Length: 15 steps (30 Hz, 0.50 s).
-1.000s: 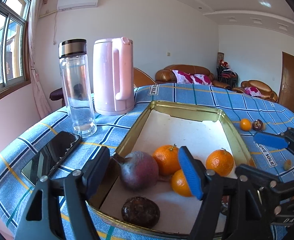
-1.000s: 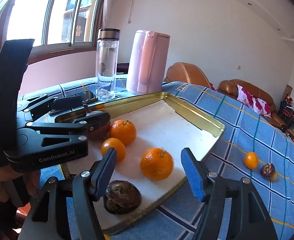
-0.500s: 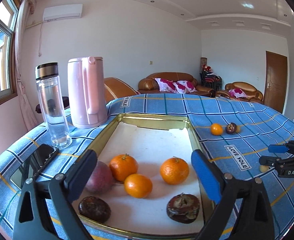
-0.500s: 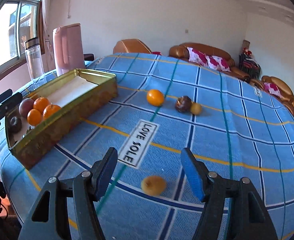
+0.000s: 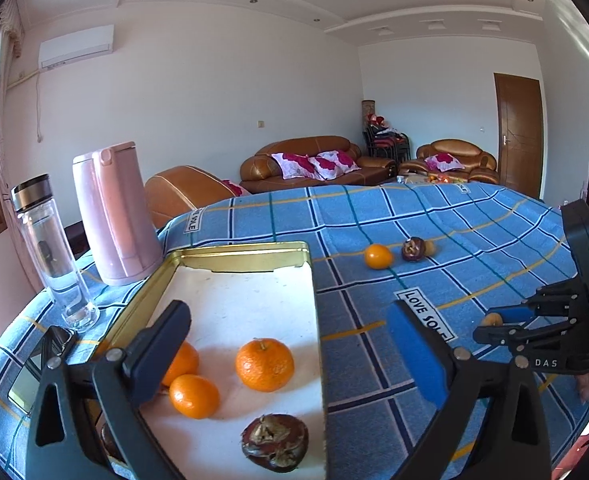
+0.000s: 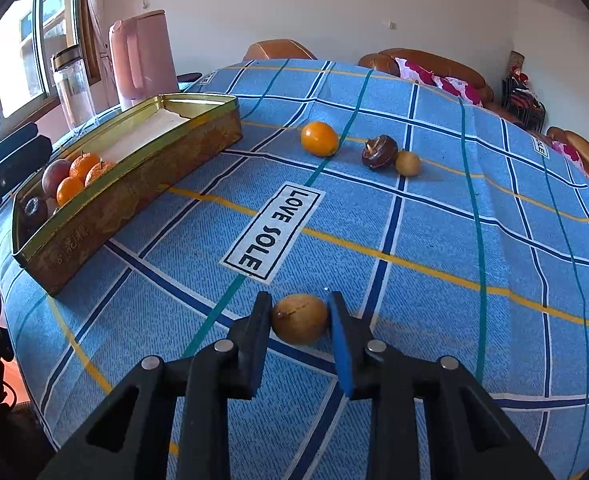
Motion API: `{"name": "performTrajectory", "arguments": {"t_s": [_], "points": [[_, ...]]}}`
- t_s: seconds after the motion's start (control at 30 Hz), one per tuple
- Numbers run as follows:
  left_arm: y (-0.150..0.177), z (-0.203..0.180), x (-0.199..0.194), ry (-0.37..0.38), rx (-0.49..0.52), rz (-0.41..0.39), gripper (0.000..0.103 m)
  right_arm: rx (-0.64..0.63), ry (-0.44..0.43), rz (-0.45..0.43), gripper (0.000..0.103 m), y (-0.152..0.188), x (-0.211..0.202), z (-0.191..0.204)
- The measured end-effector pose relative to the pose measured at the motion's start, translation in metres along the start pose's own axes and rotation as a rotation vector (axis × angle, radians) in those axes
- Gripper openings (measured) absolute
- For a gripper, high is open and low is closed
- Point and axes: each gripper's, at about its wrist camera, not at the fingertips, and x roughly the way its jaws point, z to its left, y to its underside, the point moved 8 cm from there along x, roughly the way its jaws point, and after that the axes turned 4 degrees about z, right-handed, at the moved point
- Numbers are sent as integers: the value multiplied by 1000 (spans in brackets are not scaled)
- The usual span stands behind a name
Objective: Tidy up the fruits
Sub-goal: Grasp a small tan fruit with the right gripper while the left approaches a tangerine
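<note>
left wrist cam sat low over the near end of the gold rectangular metal tray (image 5: 230,249), looking along it toward the brown leather sofa (image 5: 314,162). right wrist cam tilted steeply down, close above the blue checked tablecloth (image 6: 434,216), tray off to its left. both caught the tray, the pink plastic kettle (image 5: 114,212) and the small loose orange fruit (image 6: 319,138).

Blue checked tablecloth (image 6: 434,220), gold tray (image 6: 134,184) (white-lined), pink kettle (image 5: 114,212), orange tangerines (image 5: 265,364).

Bright daylight pouring in from the window (image 6: 18,56) on the left, soft shadows beside the fruit, both views sharp, heavy fisheye bending, black vignette at the corners
</note>
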Motion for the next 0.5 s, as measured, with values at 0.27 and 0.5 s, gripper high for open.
{"name": "performTrajectory", "arguments": {"t_s": [0.27,0.5], "points": [[-33,-51,21,60,62,36,101,41,52,-68,30,-35,-14,-28],[-53,-89,74,62,84,108,100,104,83,-101,30,-66,0,-57]]}}
